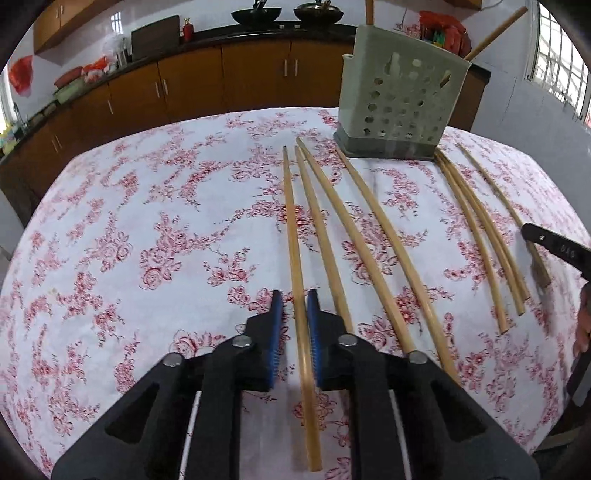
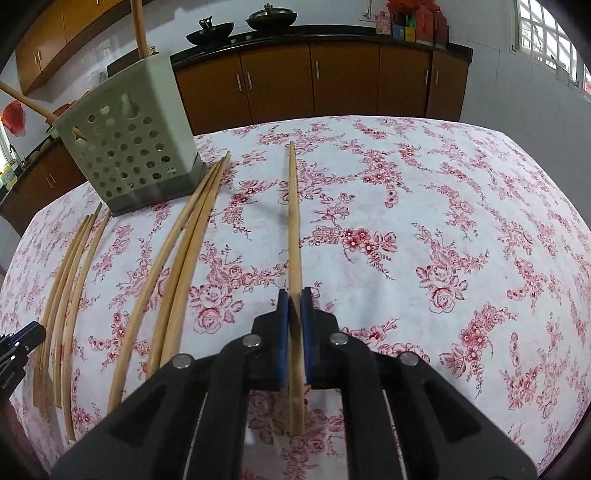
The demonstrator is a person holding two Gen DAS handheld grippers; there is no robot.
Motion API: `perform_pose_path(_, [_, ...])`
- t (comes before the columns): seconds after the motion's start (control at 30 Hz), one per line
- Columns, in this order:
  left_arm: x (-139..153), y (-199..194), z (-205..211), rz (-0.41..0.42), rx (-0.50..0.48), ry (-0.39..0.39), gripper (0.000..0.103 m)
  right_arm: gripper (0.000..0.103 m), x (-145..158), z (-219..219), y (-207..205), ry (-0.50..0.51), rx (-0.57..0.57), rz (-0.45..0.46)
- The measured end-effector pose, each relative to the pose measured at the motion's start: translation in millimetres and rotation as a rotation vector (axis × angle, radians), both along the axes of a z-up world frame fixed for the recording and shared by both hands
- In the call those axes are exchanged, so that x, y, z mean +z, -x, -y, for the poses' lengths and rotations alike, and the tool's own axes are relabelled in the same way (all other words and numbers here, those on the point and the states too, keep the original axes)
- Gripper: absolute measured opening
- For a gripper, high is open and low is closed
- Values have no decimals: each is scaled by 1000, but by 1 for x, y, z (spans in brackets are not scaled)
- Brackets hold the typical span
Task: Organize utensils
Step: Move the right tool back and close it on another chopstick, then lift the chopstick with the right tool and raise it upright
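Several wooden chopsticks (image 1: 354, 236) lie lengthwise on the flowered tablecloth (image 1: 147, 221). My left gripper (image 1: 294, 295) straddles the leftmost chopstick (image 1: 291, 221), its blue pads standing a little off it on either side. In the right wrist view my right gripper (image 2: 294, 293) is shut on a single chopstick (image 2: 293, 221), which rests on the cloth. A pale perforated holder (image 1: 402, 103) (image 2: 129, 155) stands at the table's far side with two chopsticks (image 2: 138, 26) leaning in it. One finger (image 1: 554, 247) of the right gripper shows at the right edge.
A group of three chopsticks (image 2: 184, 258) lies between the two grippers. Brown cabinets (image 2: 347, 81) and a dark counter with two woks (image 1: 255, 14) run behind the table. A hand (image 1: 583, 321) shows at the right edge. The table's far edge (image 2: 369, 118) is close behind the holder.
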State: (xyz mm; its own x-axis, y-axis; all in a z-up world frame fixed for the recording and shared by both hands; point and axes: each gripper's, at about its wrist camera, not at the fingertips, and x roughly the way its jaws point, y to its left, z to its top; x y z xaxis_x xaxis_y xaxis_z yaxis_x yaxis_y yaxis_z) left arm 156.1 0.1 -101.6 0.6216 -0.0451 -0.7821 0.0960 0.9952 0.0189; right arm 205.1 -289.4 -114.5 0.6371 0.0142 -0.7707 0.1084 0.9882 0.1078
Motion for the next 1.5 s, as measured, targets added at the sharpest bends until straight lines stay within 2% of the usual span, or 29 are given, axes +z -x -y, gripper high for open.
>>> perform_pose_path(0.13, [1, -9, -12, 3, 57, -9, 8, 8, -1, 0, 0, 0, 5, 4])
perform_pose_path(0.27, [3, -28, -34, -4, 120, 26, 8, 8, 0, -2, -3, 12, 8, 10])
perform_pose_path(0.67, [3, -41, -45, 23, 93, 51, 8, 8, -2, -4, -8, 20, 12, 17])
perform_pose_path(0.9, [2, -40, -40, 24, 93, 15, 9, 8, -2, -6, -8, 35, 13, 15])
perform_pose_path(1.5, [1, -40, -38, 25, 94, -7, 9, 8, -2, -2, -8, 4, 13, 19])
